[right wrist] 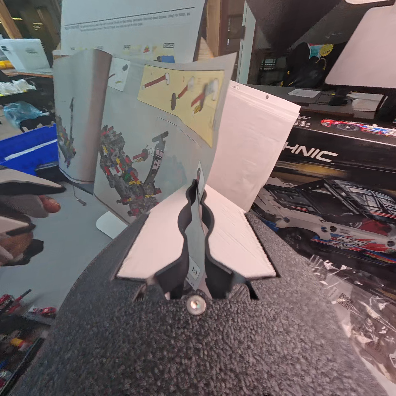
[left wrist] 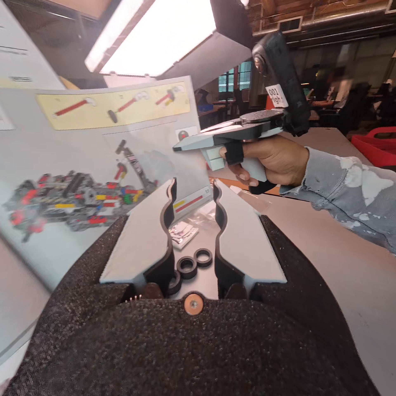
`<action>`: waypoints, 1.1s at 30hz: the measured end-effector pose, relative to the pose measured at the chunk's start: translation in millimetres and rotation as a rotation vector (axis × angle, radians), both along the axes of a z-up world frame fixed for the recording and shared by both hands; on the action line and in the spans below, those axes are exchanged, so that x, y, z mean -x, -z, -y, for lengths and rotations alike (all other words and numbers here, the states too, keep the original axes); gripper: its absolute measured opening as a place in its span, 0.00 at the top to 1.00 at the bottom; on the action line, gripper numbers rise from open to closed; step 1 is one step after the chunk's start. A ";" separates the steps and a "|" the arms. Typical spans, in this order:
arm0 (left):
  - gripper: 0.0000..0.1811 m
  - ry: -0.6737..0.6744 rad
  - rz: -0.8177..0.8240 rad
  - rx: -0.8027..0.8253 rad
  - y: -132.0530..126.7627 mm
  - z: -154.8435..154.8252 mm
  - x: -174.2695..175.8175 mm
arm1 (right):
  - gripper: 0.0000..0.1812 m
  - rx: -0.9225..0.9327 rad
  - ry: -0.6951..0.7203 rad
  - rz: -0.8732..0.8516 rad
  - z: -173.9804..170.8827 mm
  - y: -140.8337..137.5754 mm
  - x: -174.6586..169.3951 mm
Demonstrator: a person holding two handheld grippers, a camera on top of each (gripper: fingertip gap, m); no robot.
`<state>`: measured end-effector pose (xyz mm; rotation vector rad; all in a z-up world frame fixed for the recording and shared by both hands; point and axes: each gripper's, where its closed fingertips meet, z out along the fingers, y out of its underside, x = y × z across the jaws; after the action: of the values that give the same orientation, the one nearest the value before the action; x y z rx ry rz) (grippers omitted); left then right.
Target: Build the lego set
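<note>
The instruction booklet page [left wrist: 85, 150] stands lifted and curved, showing a grey and red model. My right gripper [right wrist: 198, 186] is shut on the page's lower right edge [right wrist: 150, 128]. It also shows in the left wrist view [left wrist: 176, 147], held by a hand in a grey sleeve. My left gripper [left wrist: 195, 182] is open and empty, just right of the page and above the table. Three black tyres [left wrist: 186, 265] lie on the table between its fingers, with a sticker sheet [left wrist: 183, 234] beyond them. The left gripper also shows at the left edge of the right wrist view [right wrist: 32, 188].
The black Lego box [right wrist: 332, 203] lies to the right, with a white paper bag [right wrist: 252, 139] leaning on it. A crinkled clear plastic bag [right wrist: 353, 300] is at the near right. Loose red pieces [right wrist: 42, 309] lie at the lower left. A blue bin [right wrist: 27, 150] and a red tray [left wrist: 377, 147] sit farther off. The grippers' ends are close to 12 cm from one another.
</note>
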<state>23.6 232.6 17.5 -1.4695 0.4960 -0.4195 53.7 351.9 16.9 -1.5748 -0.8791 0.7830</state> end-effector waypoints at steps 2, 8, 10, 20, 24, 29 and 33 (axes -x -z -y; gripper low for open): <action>0.85 -0.114 0.012 0.025 0.7 -5.9 39.2 | 1.00 -0.025 0.014 0.029 -16.7 4.5 1.5; 0.91 -0.332 -0.078 0.164 24.3 -29.5 124.3 | 0.95 -0.045 0.043 0.077 -48.5 17.7 11.8; 0.95 -0.371 -0.165 0.177 31.0 -35.3 130.5 | 0.94 -0.056 0.059 0.085 -55.7 21.4 14.8; 0.98 -0.577 -0.584 0.104 40.8 -50.7 137.8 | 0.97 -0.156 0.133 0.119 -78.5 17.6 17.7; 0.99 -0.585 -0.666 0.091 41.7 -52.2 136.9 | 0.99 -0.221 0.145 0.125 -81.4 4.0 21.6; 0.99 -0.602 -0.777 0.058 43.0 -55.3 137.4 | 0.98 -0.157 0.188 0.127 -91.1 11.7 26.4; 1.00 -0.589 -0.785 0.050 44.9 -55.2 134.7 | 0.94 -0.079 0.202 0.100 -90.5 31.7 22.3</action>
<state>-111.1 287.8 -27.3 -1.7184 0.6281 0.6430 31.4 442.4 -14.8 -1.6141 -0.7987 0.5238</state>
